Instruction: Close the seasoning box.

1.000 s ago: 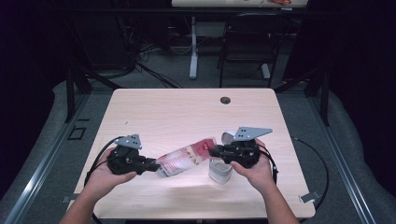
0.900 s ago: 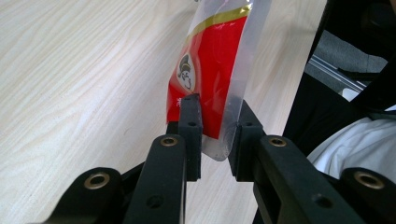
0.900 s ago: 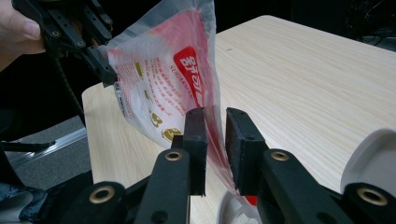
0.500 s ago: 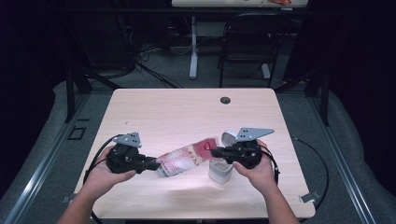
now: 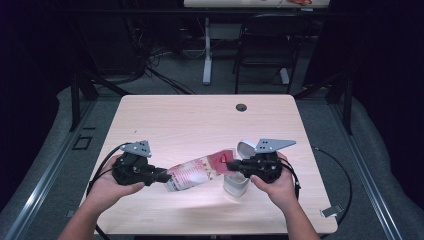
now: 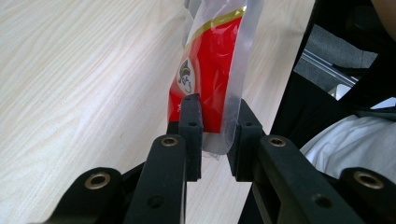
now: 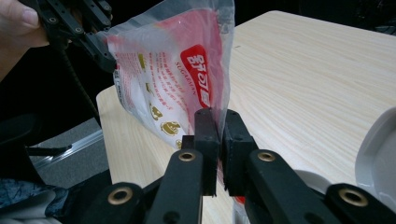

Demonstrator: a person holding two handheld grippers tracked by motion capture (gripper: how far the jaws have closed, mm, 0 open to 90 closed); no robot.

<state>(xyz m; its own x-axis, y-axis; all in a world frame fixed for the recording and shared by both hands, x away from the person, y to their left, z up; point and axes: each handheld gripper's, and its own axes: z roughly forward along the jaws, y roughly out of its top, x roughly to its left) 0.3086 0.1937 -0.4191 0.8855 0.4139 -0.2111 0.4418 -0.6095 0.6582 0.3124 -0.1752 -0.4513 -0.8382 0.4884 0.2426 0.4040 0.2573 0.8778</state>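
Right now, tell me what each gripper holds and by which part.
Both hold the same red and clear packet, lifted above the table. The left gripper pinches one end edge; the right gripper pinches the opposite end.

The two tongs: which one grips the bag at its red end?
The right tongs pinch the bag at its red end, beside the white container; the left tongs clamp the paler, mostly white end.

You have two grippers, left (image 5: 159,175) and right (image 5: 233,164), one red bag (image 5: 200,170), one white tub (image 5: 236,183), one table (image 5: 190,120).
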